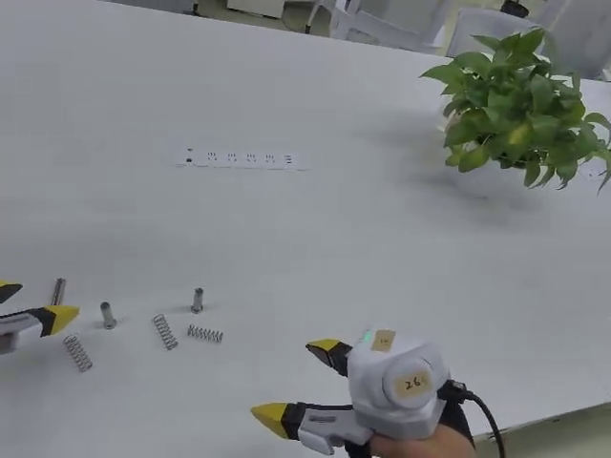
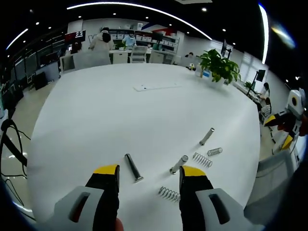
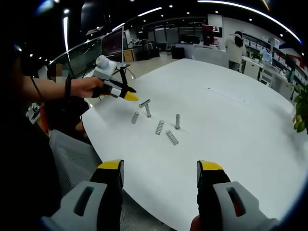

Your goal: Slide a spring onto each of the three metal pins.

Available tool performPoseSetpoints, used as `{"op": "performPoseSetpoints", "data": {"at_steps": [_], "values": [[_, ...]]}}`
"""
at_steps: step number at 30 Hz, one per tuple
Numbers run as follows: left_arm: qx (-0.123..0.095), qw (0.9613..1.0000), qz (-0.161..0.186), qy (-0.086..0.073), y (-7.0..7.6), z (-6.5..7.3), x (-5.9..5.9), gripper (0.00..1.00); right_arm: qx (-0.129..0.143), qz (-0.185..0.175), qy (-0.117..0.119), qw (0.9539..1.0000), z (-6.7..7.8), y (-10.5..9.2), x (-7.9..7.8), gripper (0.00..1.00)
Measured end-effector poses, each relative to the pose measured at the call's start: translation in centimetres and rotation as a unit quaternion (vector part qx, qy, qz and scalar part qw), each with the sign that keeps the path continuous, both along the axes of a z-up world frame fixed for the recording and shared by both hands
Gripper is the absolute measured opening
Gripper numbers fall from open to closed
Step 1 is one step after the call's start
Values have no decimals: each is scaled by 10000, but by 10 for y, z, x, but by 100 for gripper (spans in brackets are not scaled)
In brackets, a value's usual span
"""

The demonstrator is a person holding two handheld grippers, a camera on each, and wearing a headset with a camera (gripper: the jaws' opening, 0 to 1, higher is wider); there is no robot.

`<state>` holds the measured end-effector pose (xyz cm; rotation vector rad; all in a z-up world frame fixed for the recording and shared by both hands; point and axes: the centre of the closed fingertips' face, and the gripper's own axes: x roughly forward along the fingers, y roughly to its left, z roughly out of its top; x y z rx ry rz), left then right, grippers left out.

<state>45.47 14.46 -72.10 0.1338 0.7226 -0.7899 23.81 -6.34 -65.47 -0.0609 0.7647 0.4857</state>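
Our left gripper [image 2: 149, 172] and right gripper [image 3: 161, 166] gape empty; we judge the springs [image 1: 165, 331] light, squashy, best pinched gently mid-coil; pins [image 1: 198, 301] rigid, slippery

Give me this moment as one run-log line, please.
left gripper open, empty, by pins | right gripper open, empty | pins bare | three springs loose on table

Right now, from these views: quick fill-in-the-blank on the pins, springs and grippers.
The loose springs on the table number ___.
The gripper nearer the pins is the ___ one.
The left gripper and the right gripper both have jaws that are ___.
Springs already on a pin: ___.
Missing words: three; left; open; none.
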Motion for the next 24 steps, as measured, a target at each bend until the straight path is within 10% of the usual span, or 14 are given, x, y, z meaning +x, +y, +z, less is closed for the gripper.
{"op": "performPoseSetpoints", "data": {"at_steps": [24], "values": [[82,9954,820,496,-1,-52,46,16,-66,-81,138,9998,-3,-11,-4,59]]}}
